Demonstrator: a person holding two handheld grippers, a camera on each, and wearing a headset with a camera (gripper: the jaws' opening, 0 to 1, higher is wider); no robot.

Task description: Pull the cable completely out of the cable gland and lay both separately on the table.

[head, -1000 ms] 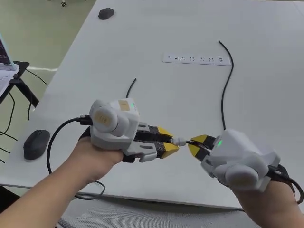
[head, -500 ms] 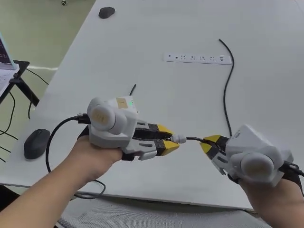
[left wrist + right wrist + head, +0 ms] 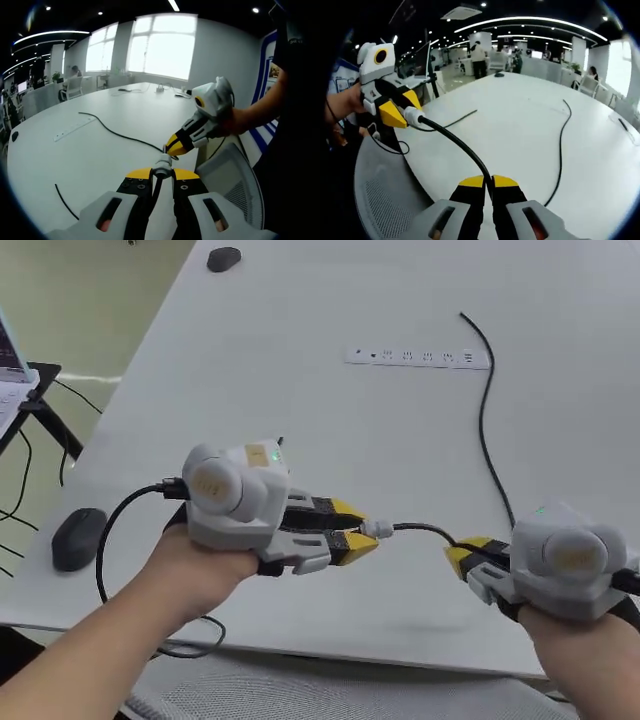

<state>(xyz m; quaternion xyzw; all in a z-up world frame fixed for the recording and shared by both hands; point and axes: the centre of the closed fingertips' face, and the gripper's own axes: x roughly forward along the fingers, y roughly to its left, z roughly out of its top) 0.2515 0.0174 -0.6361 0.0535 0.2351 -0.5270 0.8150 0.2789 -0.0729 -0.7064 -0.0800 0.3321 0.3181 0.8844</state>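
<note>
Tongs on both sides are gripping as I watch: the left tongs (image 3: 358,531) are clamped on a small white plastic cable gland (image 3: 376,529), and the right tongs (image 3: 462,553) pinch a thin black cable (image 3: 425,530) tight between their yellow tips. That cable goes into the gland's nose and arcs across the gap to the right tongs, so the two pieces are joined. Both tongs hang above the near edge of the white bench (image 3: 300,370), well on my side of the long white power strip (image 3: 418,357) and apart from each other. The strip's own black cord (image 3: 485,420) trails across the bench toward the right tongs. A black computer mouse (image 3: 75,538) lies far left of the strip, by the bench edge.
</note>
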